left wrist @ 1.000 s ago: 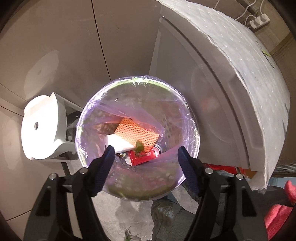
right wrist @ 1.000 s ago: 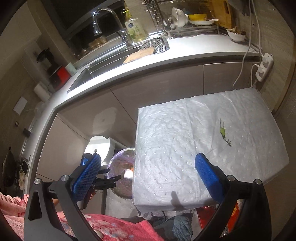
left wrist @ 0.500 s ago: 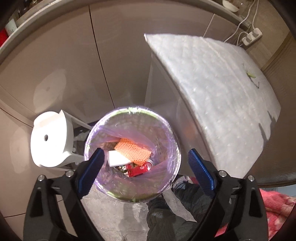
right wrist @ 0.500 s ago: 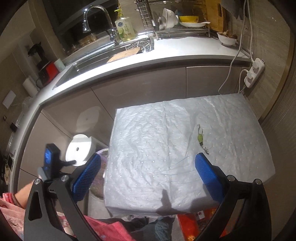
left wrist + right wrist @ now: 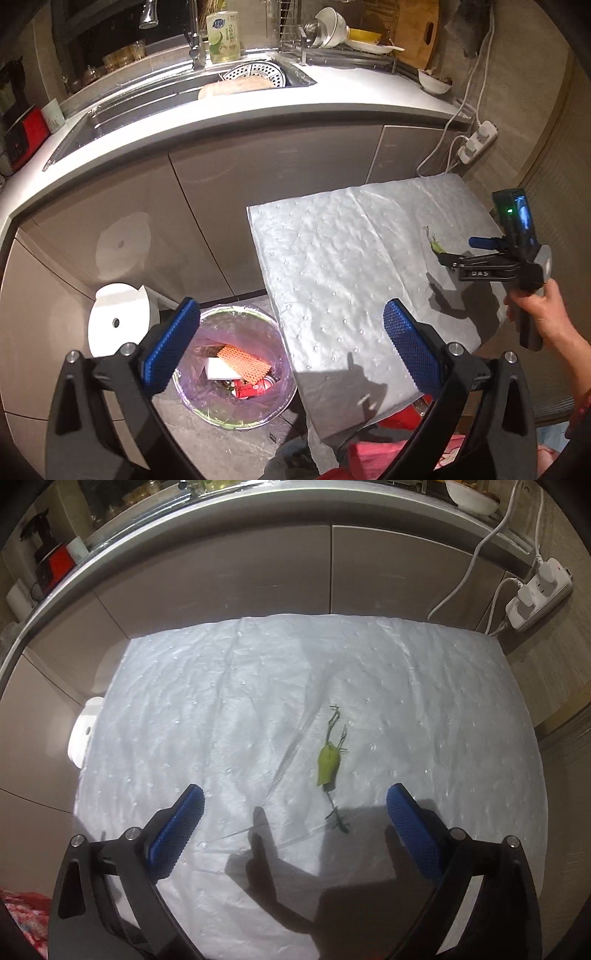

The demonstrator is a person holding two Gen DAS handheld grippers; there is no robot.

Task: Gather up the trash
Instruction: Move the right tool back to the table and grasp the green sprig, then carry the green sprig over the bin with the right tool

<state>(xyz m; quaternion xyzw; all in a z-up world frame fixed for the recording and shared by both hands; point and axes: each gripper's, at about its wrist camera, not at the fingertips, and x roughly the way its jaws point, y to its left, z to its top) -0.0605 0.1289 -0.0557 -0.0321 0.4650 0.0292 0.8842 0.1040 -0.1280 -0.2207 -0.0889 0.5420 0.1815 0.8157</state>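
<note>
A dimpled, crinkled white padded sheet [image 5: 258, 709] is covering the surface, catching a soft sheen. The bin's [image 5: 236, 369] thin purple plastic liner is looking glossy. The fingers [image 5: 177, 830] are wearing knurled blue rubbery pads on matt black plastic arms.

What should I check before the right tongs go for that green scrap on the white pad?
1. Right tongs open, nothing between the jaws, which have just been closing a little: ok.
2. Green scrap in plain view on the pad, ahead of the tongs: ok.
3. Scrap centred between the jaws: not ok, it sits toward the right finger.
4. Left tongs open, empty: ok.
5. Bin uncovered, liner open: ok.
6. Scrap loose or stuck to the pad: cannot tell.
</note>
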